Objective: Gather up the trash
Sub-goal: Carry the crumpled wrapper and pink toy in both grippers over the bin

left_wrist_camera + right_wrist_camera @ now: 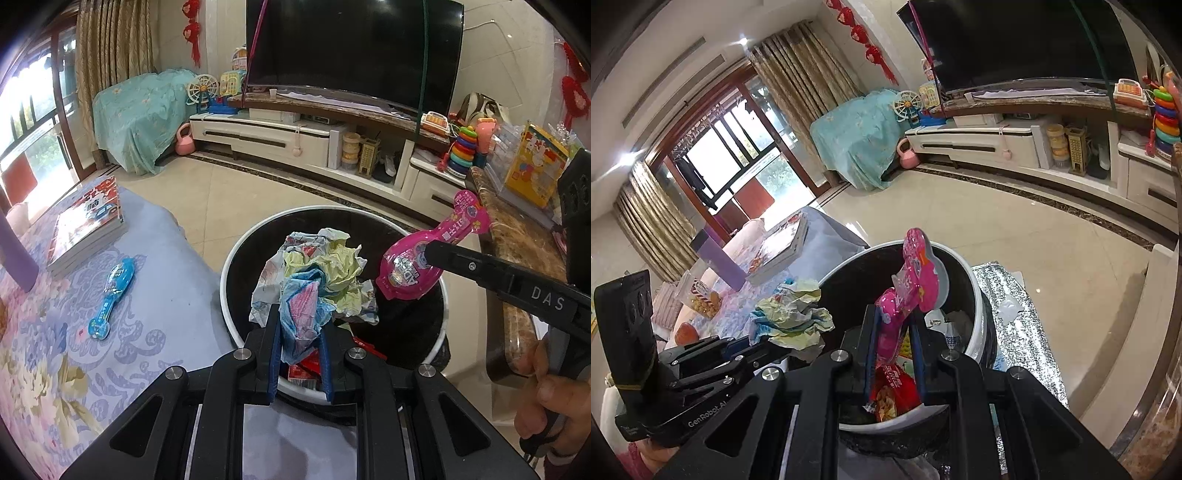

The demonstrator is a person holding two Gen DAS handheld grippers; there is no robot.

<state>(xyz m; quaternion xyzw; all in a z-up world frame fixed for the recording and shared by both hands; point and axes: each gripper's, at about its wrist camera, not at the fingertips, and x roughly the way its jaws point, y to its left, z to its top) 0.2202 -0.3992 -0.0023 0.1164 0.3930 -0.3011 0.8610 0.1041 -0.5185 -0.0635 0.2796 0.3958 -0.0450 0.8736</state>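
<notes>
Two loads hang over the black bin [236, 266] beneath our jaws, ready to drop: our left gripper [300, 332] is clamped on crumpled paper [317, 269], our right gripper [892, 332] pinches a pink wrapper [916, 280]. One blue wrapper [110, 295] lies left on the worktop [155, 325].

left tool [301, 343]: clamped, loaded | right tool [894, 350]: clamped, loaded
</notes>
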